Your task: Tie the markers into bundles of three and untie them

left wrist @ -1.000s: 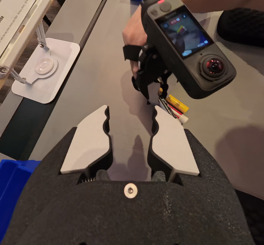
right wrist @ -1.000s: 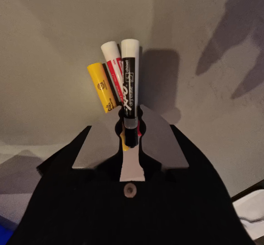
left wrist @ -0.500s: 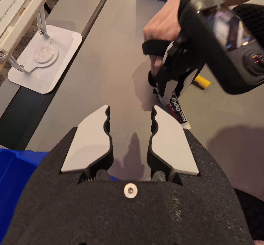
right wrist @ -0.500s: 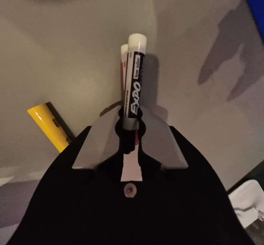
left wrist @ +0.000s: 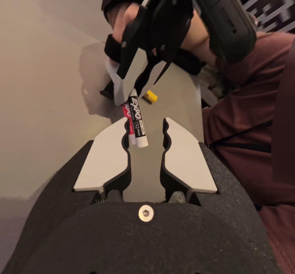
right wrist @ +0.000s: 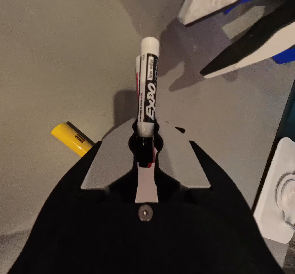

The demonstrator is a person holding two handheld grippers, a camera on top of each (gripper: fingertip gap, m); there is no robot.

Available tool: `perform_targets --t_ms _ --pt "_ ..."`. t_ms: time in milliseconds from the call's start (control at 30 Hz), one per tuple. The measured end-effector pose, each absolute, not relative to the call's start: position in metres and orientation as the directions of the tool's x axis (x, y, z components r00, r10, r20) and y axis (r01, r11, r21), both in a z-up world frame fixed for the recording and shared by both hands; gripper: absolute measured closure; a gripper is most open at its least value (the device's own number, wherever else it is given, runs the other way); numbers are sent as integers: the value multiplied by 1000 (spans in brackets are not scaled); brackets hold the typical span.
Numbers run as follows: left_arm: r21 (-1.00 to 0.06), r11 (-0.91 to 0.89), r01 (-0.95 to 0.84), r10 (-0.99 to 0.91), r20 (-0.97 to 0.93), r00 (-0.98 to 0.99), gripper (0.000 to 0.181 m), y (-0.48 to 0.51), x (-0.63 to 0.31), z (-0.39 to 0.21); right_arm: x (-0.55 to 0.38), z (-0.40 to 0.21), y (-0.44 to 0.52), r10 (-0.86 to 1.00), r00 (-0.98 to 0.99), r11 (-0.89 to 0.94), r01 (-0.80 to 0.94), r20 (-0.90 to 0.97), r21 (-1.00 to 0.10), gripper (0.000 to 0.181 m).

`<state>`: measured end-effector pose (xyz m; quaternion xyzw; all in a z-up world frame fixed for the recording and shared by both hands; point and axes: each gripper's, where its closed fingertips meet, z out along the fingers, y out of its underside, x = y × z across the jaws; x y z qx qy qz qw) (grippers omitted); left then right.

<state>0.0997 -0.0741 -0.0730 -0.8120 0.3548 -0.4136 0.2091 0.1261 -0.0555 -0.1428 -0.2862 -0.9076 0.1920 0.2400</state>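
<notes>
My right gripper [right wrist: 146, 121] is shut on two markers near their caps: a black marker [right wrist: 149, 89] on top and a red marker [right wrist: 137, 74] mostly hidden behind it. In the left wrist view the right gripper [left wrist: 130, 97] holds the black marker [left wrist: 137, 119] and the red marker [left wrist: 126, 114] lifted, with their white ends pointing between my left gripper's fingers. My left gripper [left wrist: 145, 119] is open and empty, and it also shows at the top right of the right wrist view [right wrist: 194, 47]. A yellow marker [right wrist: 71, 138] lies loose on the grey table [right wrist: 47, 58]; it also shows in the left wrist view [left wrist: 150, 97].
A white plate with a clear suction cup [right wrist: 277, 202] sits at the table's right edge. A blue bin [right wrist: 281, 60] shows behind the left gripper. A person's hand [left wrist: 126, 15] holds the right gripper, and a person's maroon clothing [left wrist: 249, 122] fills the right side. My hands' fingertips stand some 8 cm from each other.
The right gripper lifted the black and red markers and brought them toward my open left gripper. The yellow marker dropped out of the group and now lies alone on the table.
</notes>
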Motion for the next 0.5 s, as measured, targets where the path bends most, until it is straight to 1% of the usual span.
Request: perform_targets --t_ms 33,100,167,233,300,333,400,500 --pt "-636 -669 -386 -743 542 393 142 -73 104 -72 127 -140 -54 613 -718 758 416 330 -502 162" --pt "-596 -694 -404 -720 584 375 134 -80 107 -77 131 -135 -55 588 -727 776 384 354 -500 162" --pt "-557 -718 -417 -691 645 328 131 -90 110 -79 135 -130 -60 566 -738 792 363 367 -491 162" --pt "-544 -740 -395 -667 671 325 131 -88 114 -80 136 -126 -63 549 -746 804 346 378 -484 162" --pt "-527 -738 -421 -662 685 303 131 -93 118 -82 139 -122 -66 539 -754 810 339 377 -479 162" --pt "-521 -724 -452 -677 661 323 130 -94 118 -87 141 -120 -69 541 -759 805 343 363 -484 162" --pt "-518 -676 -525 -733 544 408 127 -88 116 -101 142 -115 -70 570 -750 782 369 336 -503 162" --pt "-543 -568 -618 -822 413 393 118 -92 128 -102 145 -119 -65 608 -738 758 432 291 -488 162"
